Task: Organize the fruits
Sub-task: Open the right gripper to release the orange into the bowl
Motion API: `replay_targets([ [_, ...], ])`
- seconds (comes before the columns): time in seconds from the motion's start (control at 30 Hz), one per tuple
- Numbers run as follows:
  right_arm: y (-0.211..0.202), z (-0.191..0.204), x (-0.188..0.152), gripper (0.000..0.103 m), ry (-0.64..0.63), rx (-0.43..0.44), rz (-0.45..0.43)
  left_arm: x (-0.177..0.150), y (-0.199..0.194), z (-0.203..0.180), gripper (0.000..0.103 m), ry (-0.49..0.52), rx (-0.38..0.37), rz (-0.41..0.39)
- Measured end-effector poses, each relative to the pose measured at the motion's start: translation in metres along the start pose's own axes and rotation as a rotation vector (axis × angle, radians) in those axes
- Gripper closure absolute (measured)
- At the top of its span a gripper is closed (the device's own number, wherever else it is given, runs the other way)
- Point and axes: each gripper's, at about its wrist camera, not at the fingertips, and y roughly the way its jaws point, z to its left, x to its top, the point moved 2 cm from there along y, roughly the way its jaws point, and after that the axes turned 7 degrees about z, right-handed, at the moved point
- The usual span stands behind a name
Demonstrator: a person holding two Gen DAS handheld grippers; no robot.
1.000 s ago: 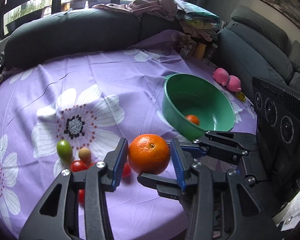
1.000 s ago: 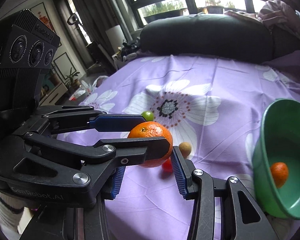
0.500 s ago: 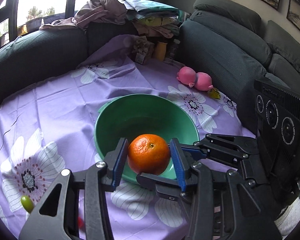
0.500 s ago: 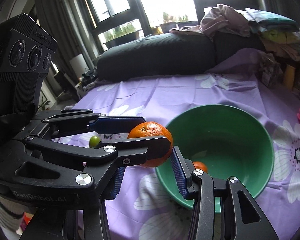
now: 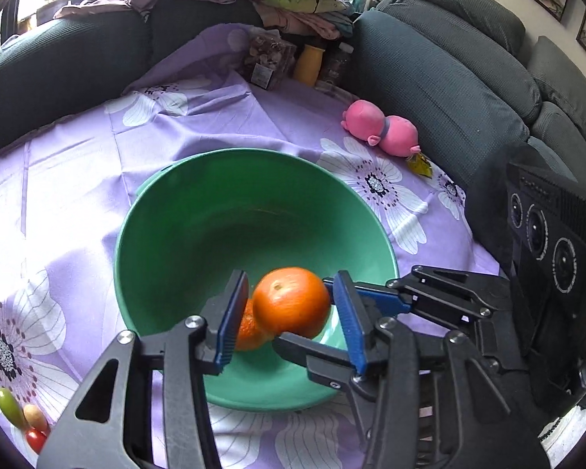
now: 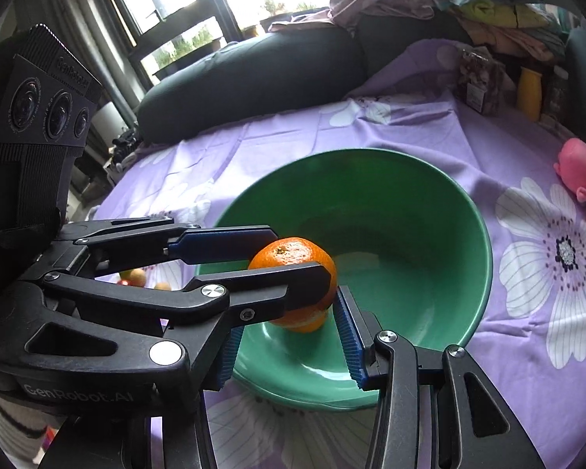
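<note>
Fingers (image 5: 233,312) of the left gripper (image 5: 289,308) stand a little apart around the orange (image 5: 291,300): a gap shows between the left pad and the fruit, while the right pad sits at or just beside its skin; contact there cannot be confirmed. Orange is positioned between the blue pads, over the inside of the green bowl (image 5: 199,211). Second, smaller orange fruit (image 5: 248,330) lies in the bowl directly below and behind it, partly hidden by the left finger.

Right gripper (image 6: 289,324) is spread wide with nothing between its pads; it hangs over the near rim of the bowl, just beneath the left gripper's fingers.

Bowl rests on a purple flowered cloth (image 5: 78,164). Green olive-shaped fruit (image 5: 8,406), small tan fruit (image 5: 36,417) and red tomato (image 5: 36,439) lie clustered on the cloth, well apart from the bowl. Pink plush toy (image 5: 381,133) lies beyond the bowl near the grey sofa (image 5: 449,70)
</note>
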Motion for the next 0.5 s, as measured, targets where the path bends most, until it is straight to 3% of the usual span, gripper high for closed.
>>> replay_targets([
  [0.13, -0.003, 0.000, -0.003, 0.056, 0.000, -0.016, 0.000, -0.001, -0.009, 0.005, 0.035, -0.022, 0.020, -0.023],
  [0.2, -0.005, -0.001, -0.004, 0.056, 0.002, -0.023, -0.003, -0.003, -0.017, 0.009, 0.020, -0.038, 0.041, -0.042],
  [0.5, -0.028, 0.018, -0.004, 0.057, -0.029, -0.024, -0.056, -0.028, -0.069, 0.052, 0.019, -0.166, 0.123, -0.120],
])
